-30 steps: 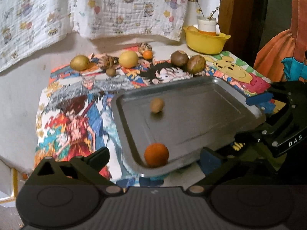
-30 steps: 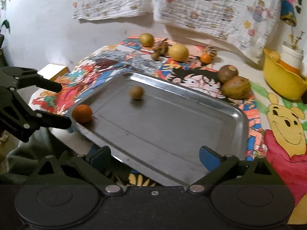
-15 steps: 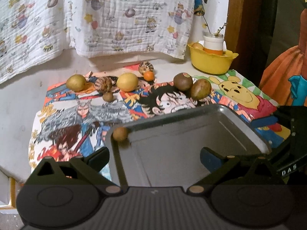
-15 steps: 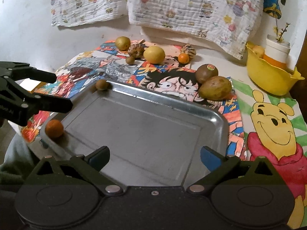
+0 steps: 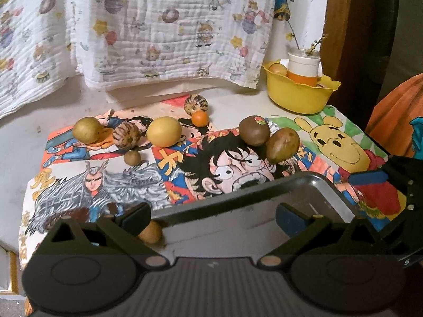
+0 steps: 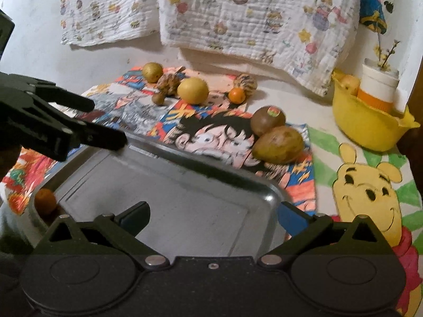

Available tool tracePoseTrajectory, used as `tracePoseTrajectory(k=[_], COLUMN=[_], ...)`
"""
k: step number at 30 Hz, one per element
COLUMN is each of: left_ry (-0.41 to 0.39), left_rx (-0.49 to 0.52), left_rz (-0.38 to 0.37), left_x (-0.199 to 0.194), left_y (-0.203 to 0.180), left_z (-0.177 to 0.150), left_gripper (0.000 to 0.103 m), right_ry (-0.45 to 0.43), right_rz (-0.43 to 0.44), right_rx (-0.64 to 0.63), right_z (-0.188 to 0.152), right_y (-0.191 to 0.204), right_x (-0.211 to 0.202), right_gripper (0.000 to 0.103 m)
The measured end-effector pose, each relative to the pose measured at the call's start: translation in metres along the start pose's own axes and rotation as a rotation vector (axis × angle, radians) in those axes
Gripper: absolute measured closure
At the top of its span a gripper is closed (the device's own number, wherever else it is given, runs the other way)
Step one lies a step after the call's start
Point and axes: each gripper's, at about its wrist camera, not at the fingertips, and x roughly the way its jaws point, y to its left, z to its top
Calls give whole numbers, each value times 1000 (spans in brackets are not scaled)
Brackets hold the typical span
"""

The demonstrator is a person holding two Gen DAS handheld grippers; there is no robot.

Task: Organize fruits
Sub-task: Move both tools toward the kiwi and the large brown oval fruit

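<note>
- Since a second ago, I see the metal tray (image 6: pixel 185 192) sitting nearer both cameras, and the small brown fruit (image 5: pixel 150 232) has rolled to its left corner.
- Tray contents: that brown fruit and an orange fruit (image 6: pixel 45 201) at the left rim.
- Yellow bowl (image 6: pixel 370 126) holds a white-and-orange cup (image 6: pixel 379 85) and a pale fruit.
- Left gripper (image 5: pixel 211 218): fingers spread wide over the tray, gripping nothing.
- Right gripper (image 6: pixel 212 218): fingers likewise released.
- Other fruits lie across the worktop's cartoon cloth (image 5: pixel 105 182).
</note>
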Motion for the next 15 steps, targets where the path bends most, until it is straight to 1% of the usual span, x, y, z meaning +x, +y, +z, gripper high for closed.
tracePoseTrajectory(k=[3,6,10,15], left_ry=[16,30,39,47], left_rx=[-1,1,0,-31], left_rz=[-6,-21,-40,-69], left_x=[13,25,41,65], left_y=[-1,0,2,11], left_z=[9,17,29,49], left_gripper=[0,0,0,0], right_ry=[-35,-47,-39,-27], right_rz=[-32,-65,-91,-119], right_rx=[-9,-23,-35,-27], right_z=[6,11,18,26], right_y=[-7,-15,-27,-40], right_x=[3,10,26,44], right_gripper=[1,1,1,1])
